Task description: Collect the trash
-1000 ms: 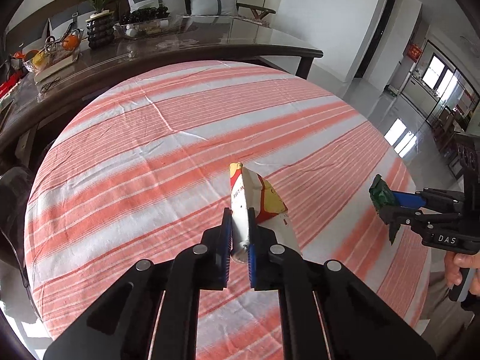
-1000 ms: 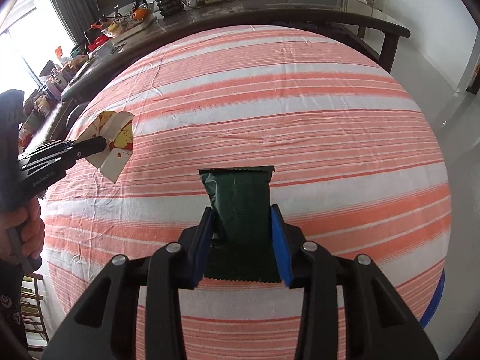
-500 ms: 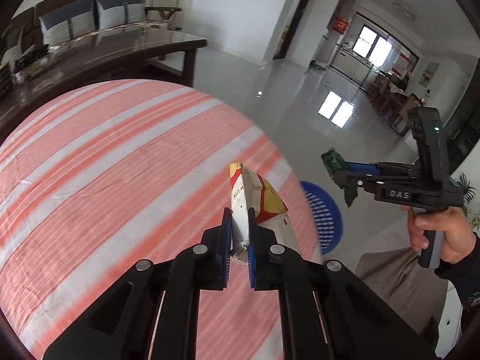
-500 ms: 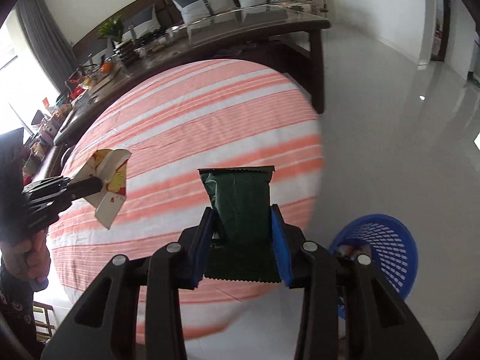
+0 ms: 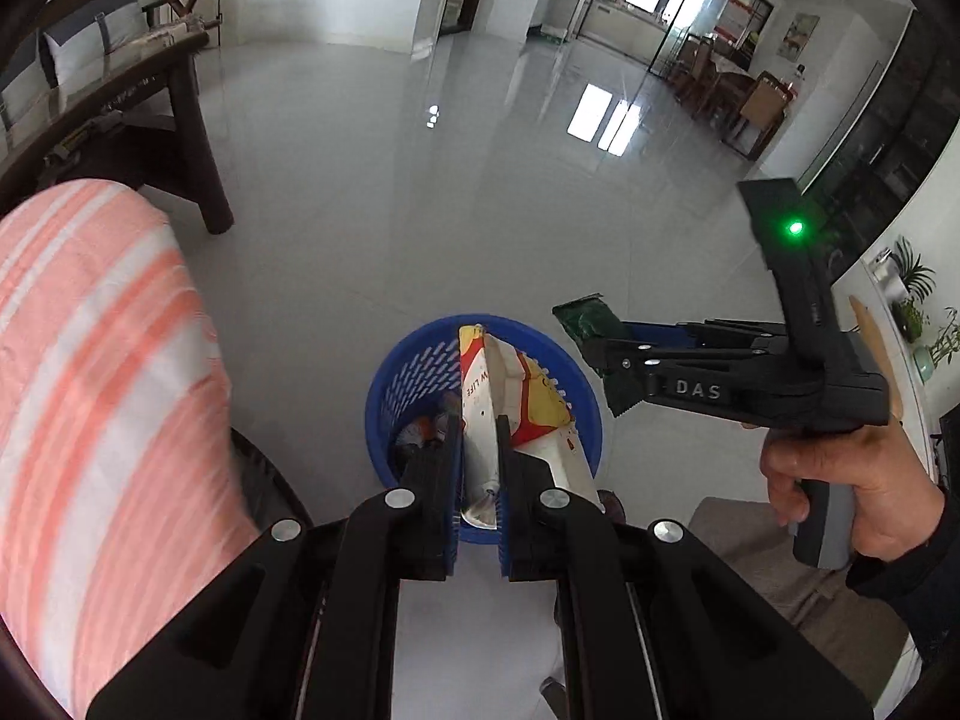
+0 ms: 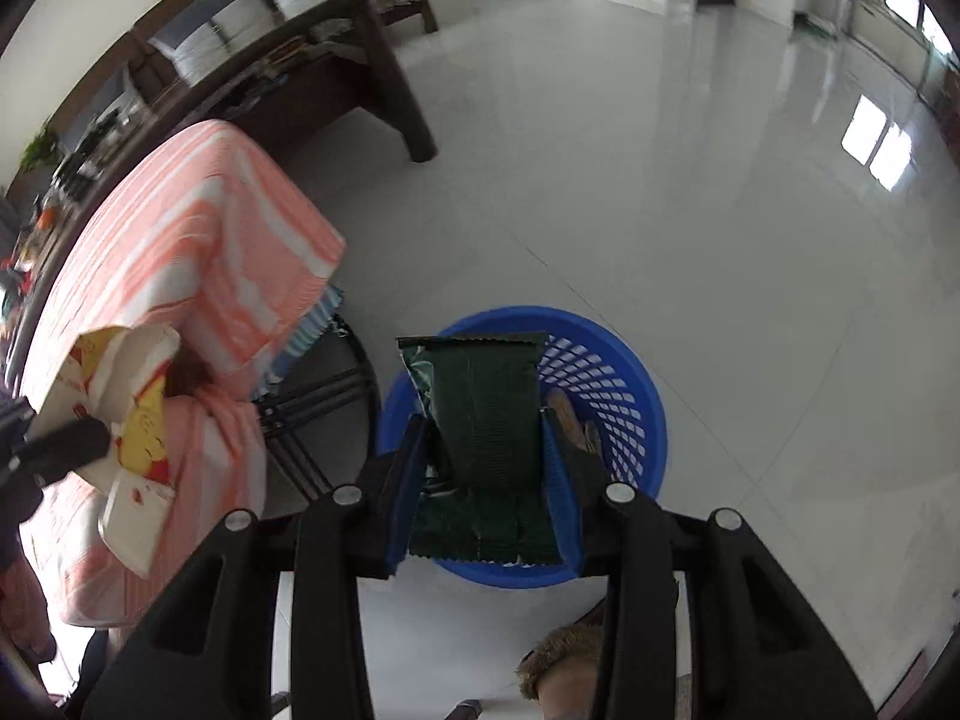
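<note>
My left gripper (image 5: 480, 420) is shut on a flattened white, red and yellow carton (image 5: 516, 402) and holds it over a blue perforated basket (image 5: 420, 366) on the floor. In the right wrist view the same carton (image 6: 129, 420) shows at the left edge, in front of the tablecloth. My right gripper (image 6: 483, 420) is shut on a dark green foil wrapper (image 6: 486, 408) above the blue basket (image 6: 624, 402). From the left wrist camera the green wrapper (image 5: 588, 321) hangs just right of the basket rim. Some trash lies inside the basket.
The table with its orange and white striped cloth (image 5: 102, 372) stands left of the basket, and its dark metal legs (image 6: 318, 402) are close to the rim. A dark wooden table (image 6: 336, 60) is farther back. Glossy grey floor (image 5: 420, 180) spreads beyond. A hand (image 5: 840, 480) grips the right tool.
Both grippers swung off the striped table to the right and now hang over the blue basket on the floor. Each still holds its piece of trash.
</note>
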The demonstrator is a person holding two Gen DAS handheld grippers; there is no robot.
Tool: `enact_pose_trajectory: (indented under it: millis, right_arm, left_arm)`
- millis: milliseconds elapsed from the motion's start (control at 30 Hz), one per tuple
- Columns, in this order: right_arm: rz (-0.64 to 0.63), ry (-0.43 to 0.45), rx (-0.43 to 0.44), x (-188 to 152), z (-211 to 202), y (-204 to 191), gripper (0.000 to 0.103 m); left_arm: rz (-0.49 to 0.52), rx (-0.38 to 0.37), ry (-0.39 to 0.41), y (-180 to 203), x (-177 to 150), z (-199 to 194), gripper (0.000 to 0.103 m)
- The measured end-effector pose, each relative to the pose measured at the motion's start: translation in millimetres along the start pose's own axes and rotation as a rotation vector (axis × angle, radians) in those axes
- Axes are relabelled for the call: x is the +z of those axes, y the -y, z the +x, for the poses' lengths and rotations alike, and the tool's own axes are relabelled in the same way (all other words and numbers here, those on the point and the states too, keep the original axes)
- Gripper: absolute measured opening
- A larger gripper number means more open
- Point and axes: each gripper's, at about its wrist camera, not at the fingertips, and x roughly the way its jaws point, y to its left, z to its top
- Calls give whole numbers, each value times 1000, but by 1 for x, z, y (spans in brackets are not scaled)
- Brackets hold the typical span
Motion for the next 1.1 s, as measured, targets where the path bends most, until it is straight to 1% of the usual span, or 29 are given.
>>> enact_pose_trajectory:
  millis: [133,300,367,400,433,467,500,533,600,633,667,700,767,800,833,867,933,1033,1100]
  right_arm:
    - [83,2,34,-2,21,32,37]
    - [172,-2,90,-2,48,63,38]
    - [197,14,99,-2,54,72,40]
    - [205,26,103,-3,55,77,47]
    - [216,41,110,-3,56,81,53]
    - [231,56,109,-4,55,86,67]
    - [245,66,108,-5,54,90,74]
    - [264,78,110,-6,52,94,75]
    - [292,94,95,-8,42,98,76]
    - [293,105,82,-7,35,98,76]
    - [286,117,62,-8,27,96,79]
    - [276,126,38,-7,20,91,90]
    - [253,156,13,-12,-1,82,92]
    - [244,168,9,-15,-10,82,93]
    - [236,179,4,-18,-20,79,97]
    - [227,199,-3,-24,-34,73,98]
    - [211,249,-18,-35,-57,65,98]
    - [195,299,-65,-63,-91,47,98]
    - [173,364,-87,-87,-116,32,98]
  left_arm:
    - [2,17,-43,10,4,47,8]
    - [-2,38,-68,11,7,93,11]
    - [-8,33,-67,8,9,105,22]
    - [-6,33,-70,7,7,107,41]
    - [-1,50,-64,9,7,108,63]
    - [6,71,-42,9,8,105,70]
    - [17,89,-8,12,9,100,78]
    - [31,104,26,15,8,92,85]
    - [56,138,68,22,5,79,91]
    - [67,151,89,25,4,70,92]
    - [76,155,108,29,2,59,92]
    - [83,153,125,32,1,48,94]
    - [90,158,177,37,-9,20,98]
    - [85,166,206,41,-15,8,98]
    - [80,160,219,43,-21,-5,98]
    - [78,137,216,46,-28,-16,98]
    - [74,111,209,50,-39,-36,98]
    - [61,155,258,58,-57,-59,98]
    - [60,164,286,60,-66,-71,98]
